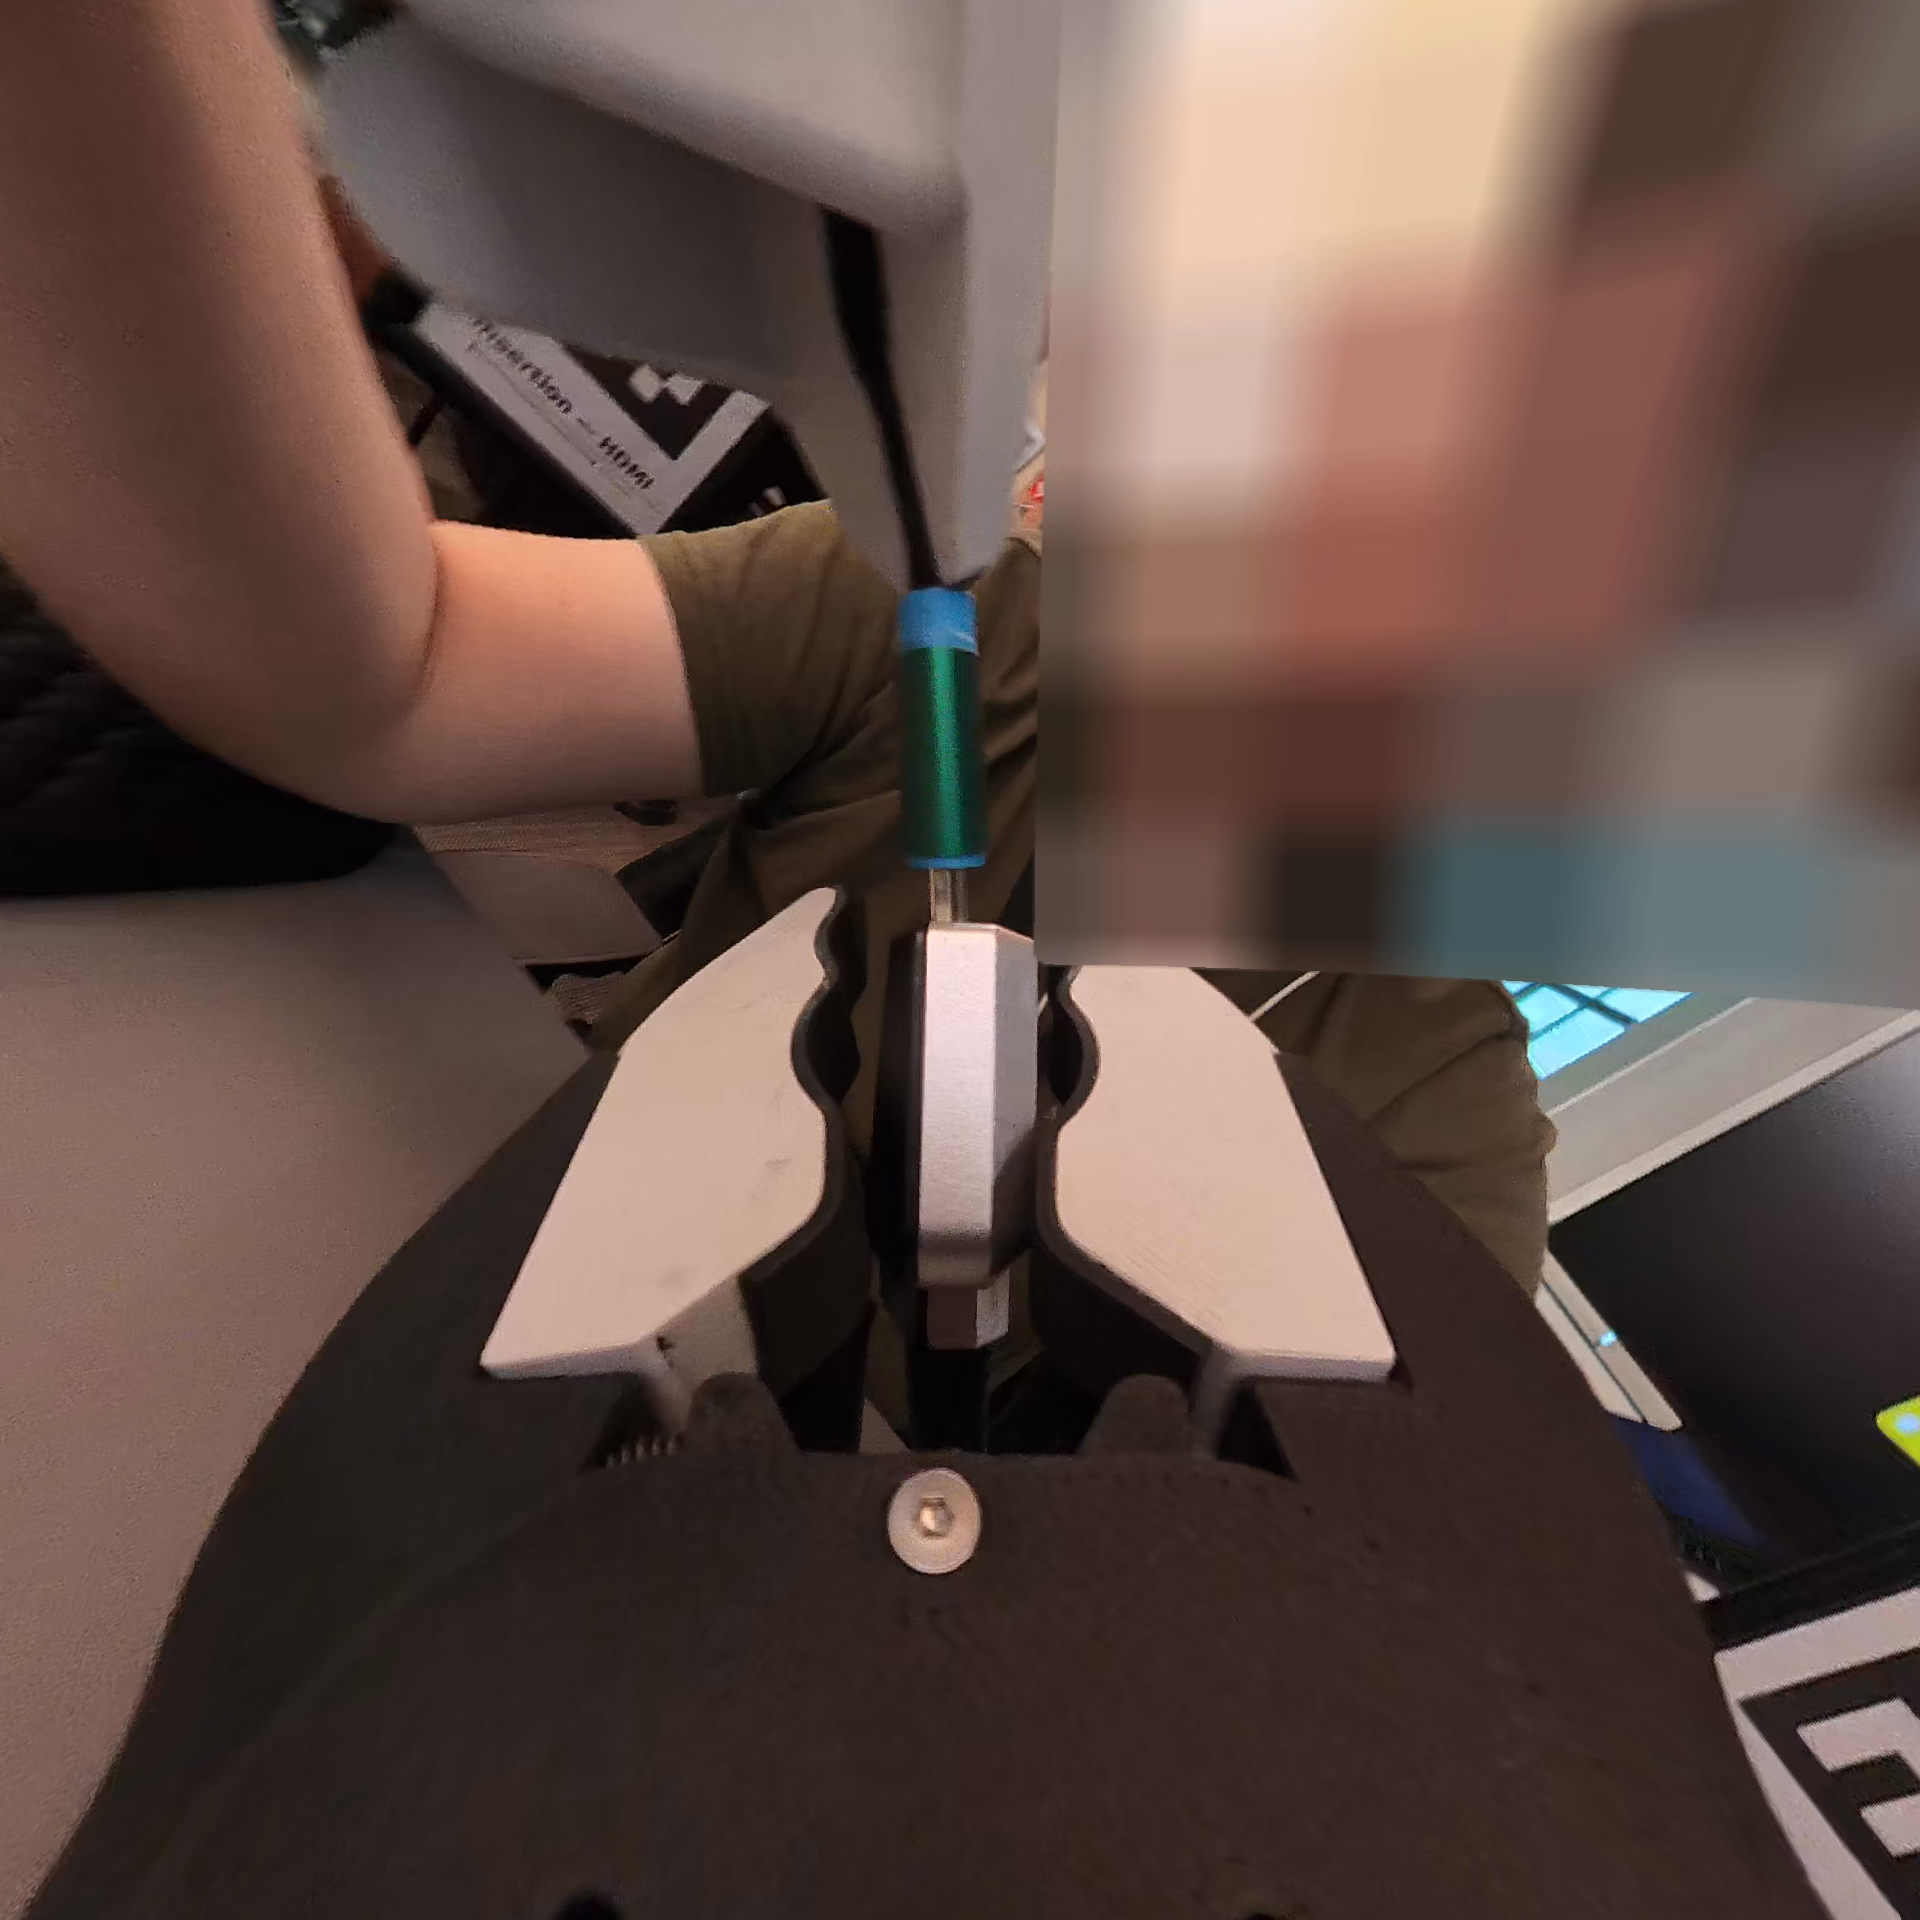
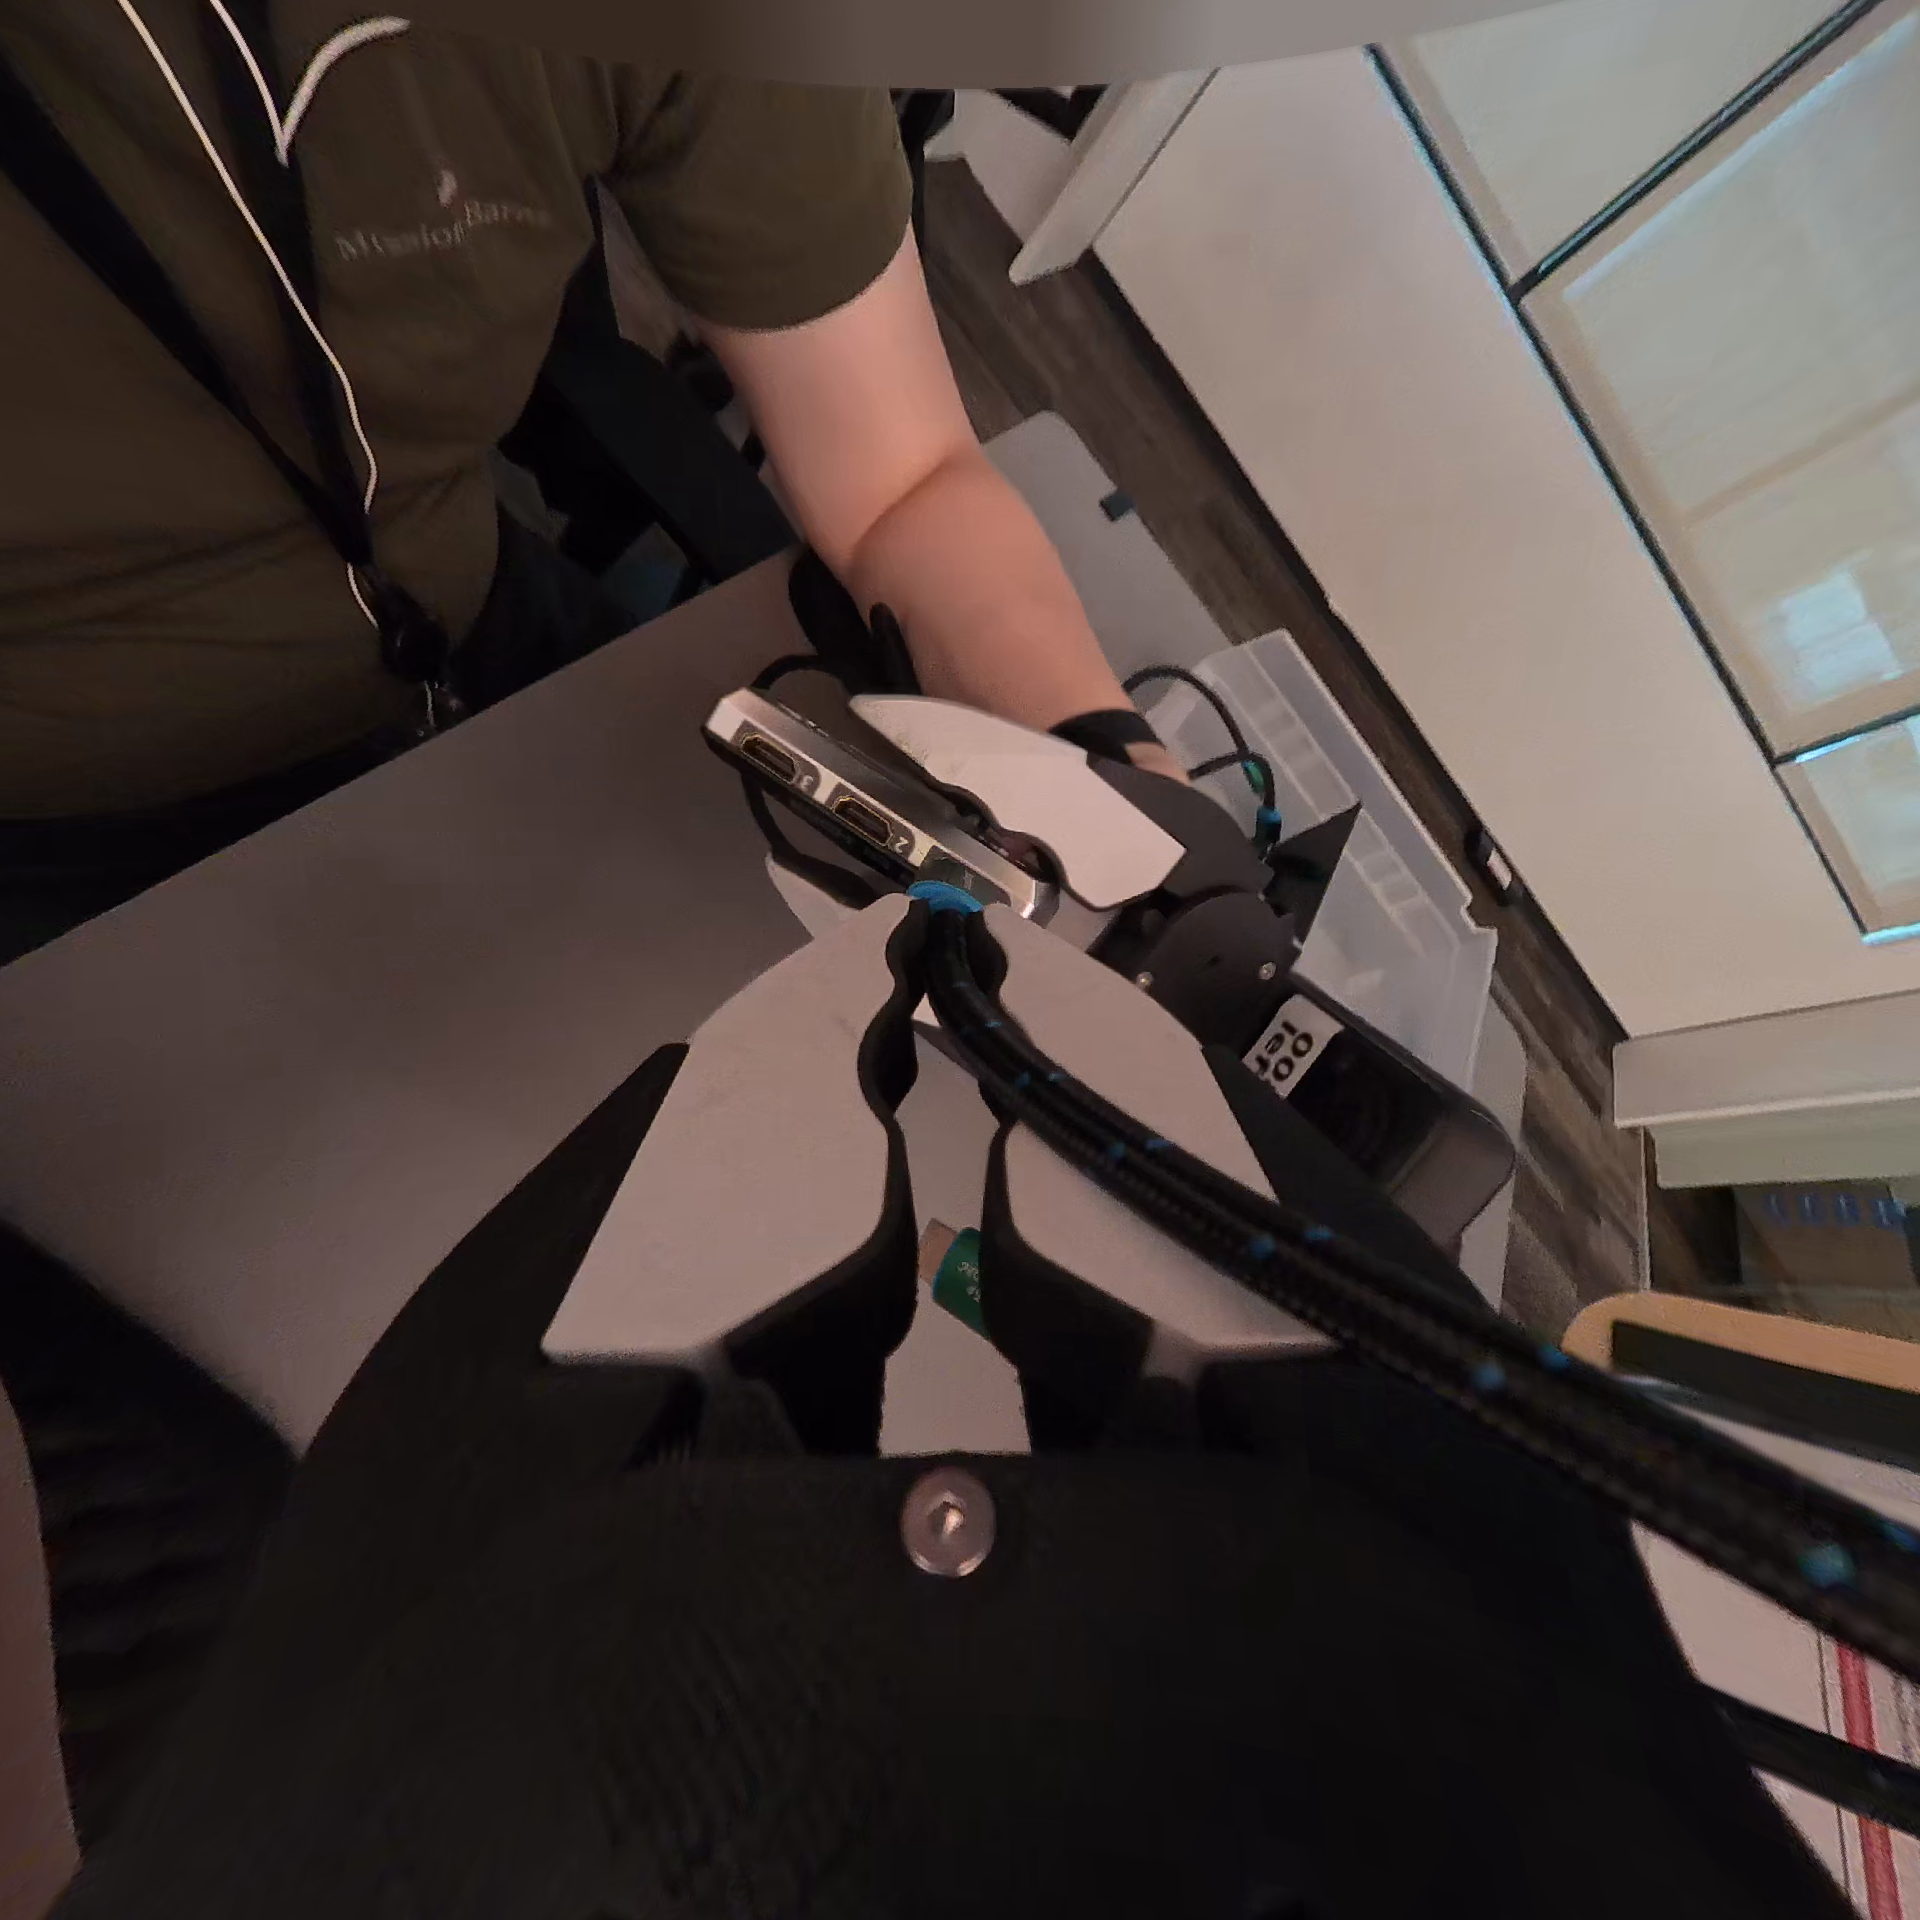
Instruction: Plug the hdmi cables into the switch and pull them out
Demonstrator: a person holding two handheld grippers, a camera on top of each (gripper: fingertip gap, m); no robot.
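Observation:
My left gripper (image 1: 940, 956) is shut on the silver HDMI switch (image 1: 966, 1101), which I see edge-on between its fingers. In the right wrist view its white fingers (image 2: 1018, 779) clamp the switch (image 2: 831, 790), which has two empty ports facing me. My right gripper (image 2: 940, 925) is shut on a black braided HDMI cable (image 2: 1195, 1174) just behind its plug. The green plug (image 1: 940, 727), taped blue at both ends, points down at the switch's edge. Its metal tip (image 1: 951, 899) meets a port; I cannot tell how deep it sits.
A second green HDMI plug (image 2: 961, 1278) lies on the grey table (image 2: 312, 935) under my right gripper. The person's arm (image 2: 935, 520) and torso are close behind the switch. A clear plastic bin (image 2: 1340, 790) stands beyond the left gripper. A marker sheet (image 1: 613, 416) lies far left.

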